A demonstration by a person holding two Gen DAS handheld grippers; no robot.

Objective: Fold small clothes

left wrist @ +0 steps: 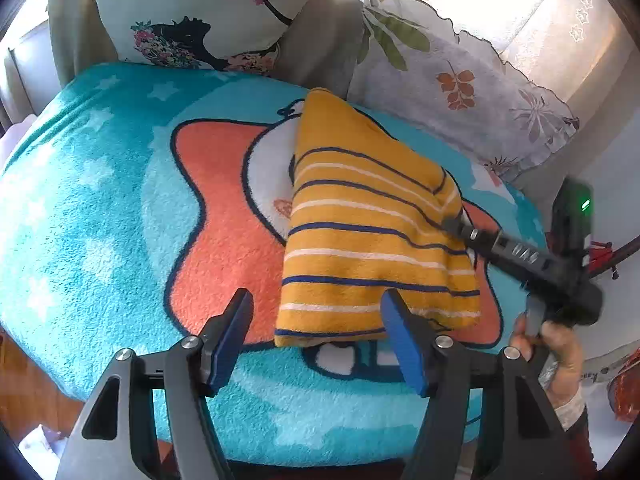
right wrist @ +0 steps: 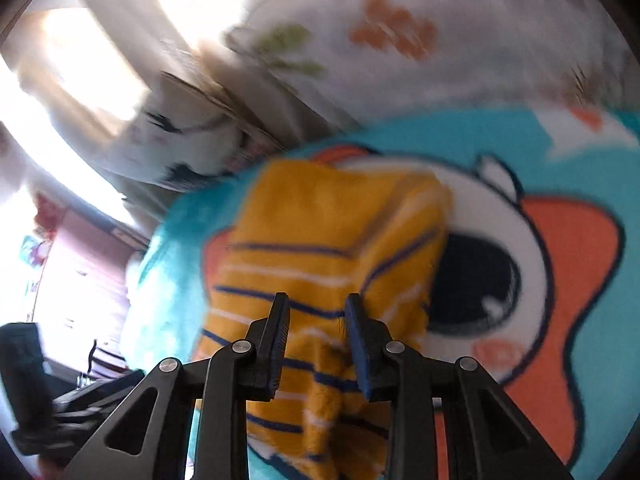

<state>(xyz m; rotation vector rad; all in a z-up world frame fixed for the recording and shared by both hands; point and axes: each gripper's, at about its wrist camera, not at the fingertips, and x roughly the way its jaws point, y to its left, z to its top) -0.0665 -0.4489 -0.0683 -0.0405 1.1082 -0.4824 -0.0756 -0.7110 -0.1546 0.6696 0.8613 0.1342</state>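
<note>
Lying folded, striped garment [left wrist: 372, 240] on blanket [left wrist: 100, 208]

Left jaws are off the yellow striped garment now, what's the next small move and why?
Probably settle the right gripper on the fold: its jaws stand partly apart around bunched cloth. The yellow striped garment lies folded on the blanket, and the left gripper stands open at its near edge.

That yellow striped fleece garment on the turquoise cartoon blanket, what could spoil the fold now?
The left gripper has opened, leaving the yellow striped fleece garment free to spring open. The right gripper straddles a bunched edge, so pulling might drag the layers askew. It may also snag the turquoise cartoon blanket.
</note>
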